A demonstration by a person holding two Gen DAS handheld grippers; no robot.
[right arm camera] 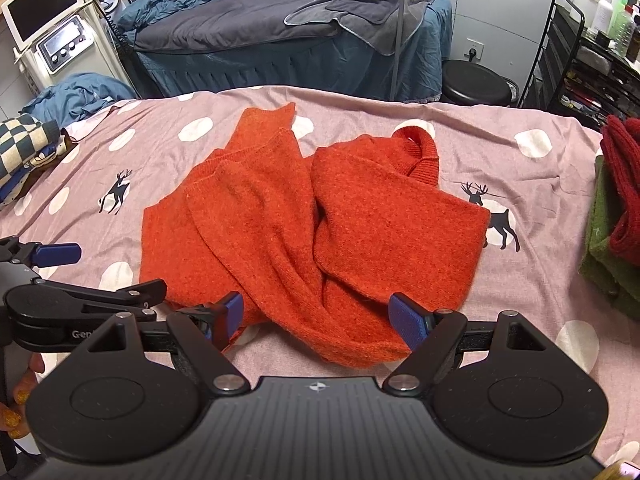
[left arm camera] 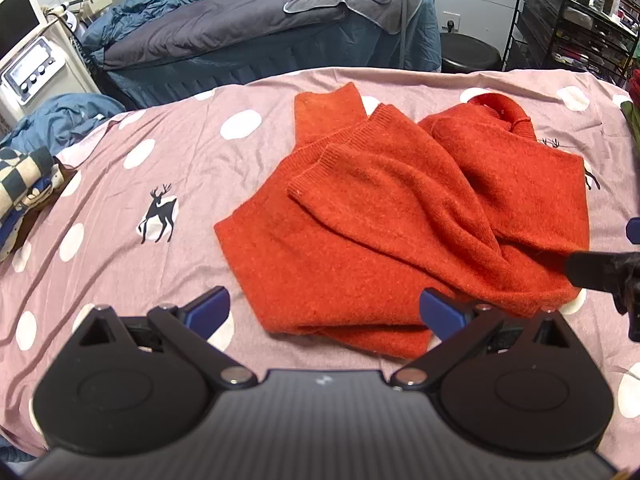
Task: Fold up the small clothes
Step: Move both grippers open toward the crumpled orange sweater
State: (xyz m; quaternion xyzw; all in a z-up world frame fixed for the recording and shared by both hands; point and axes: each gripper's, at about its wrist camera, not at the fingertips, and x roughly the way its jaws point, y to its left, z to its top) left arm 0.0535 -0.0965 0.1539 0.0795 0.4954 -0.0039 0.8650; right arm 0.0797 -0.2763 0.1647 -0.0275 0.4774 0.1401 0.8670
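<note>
An orange sweater [left arm camera: 400, 216] lies rumpled, sleeves crossed, on a spotted bed [left arm camera: 120, 184], with the left gripper [left arm camera: 324, 312] and right gripper [right arm camera: 316, 316] hovering at its near edge, fingers spread and empty; pinching only one layer would likely drag the bunched sleeves crooked.

I'm in a beauty treatment room: a massage bed [right arm camera: 280, 40] at top centre, a screen machine [right arm camera: 52, 28] upper left, a bottle cart [right arm camera: 592, 40] upper right.
</note>
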